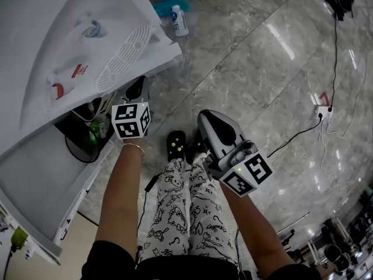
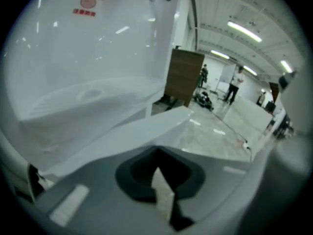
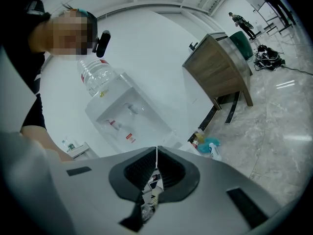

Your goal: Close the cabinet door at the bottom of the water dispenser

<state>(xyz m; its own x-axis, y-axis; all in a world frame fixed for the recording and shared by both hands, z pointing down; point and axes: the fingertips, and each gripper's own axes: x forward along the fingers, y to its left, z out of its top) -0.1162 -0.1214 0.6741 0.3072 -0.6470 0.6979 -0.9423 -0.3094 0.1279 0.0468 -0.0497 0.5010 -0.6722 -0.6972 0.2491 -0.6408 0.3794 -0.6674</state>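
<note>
The white water dispenser (image 1: 76,45) stands at the upper left of the head view, seen from above. Its bottom cabinet door (image 1: 41,185) hangs open toward me, and the dark compartment (image 1: 78,136) behind it shows a green light. My left gripper (image 1: 138,83) is shut on nothing and points at the dispenser's front just below the drip tray (image 1: 125,57). In the left gripper view its tips (image 2: 156,153) sit close to a white panel edge (image 2: 122,138). My right gripper (image 1: 206,118) is shut and empty above the floor beside my legs. It faces the dispenser (image 3: 127,119) from farther off.
A plastic bottle (image 1: 179,21) and a blue cloth (image 1: 169,4) lie on the marble floor behind the dispenser. A power strip (image 1: 322,112) with cables lies at the right. My shoes (image 1: 176,146) are in front of the cabinet. A wooden desk (image 3: 220,67) stands beyond.
</note>
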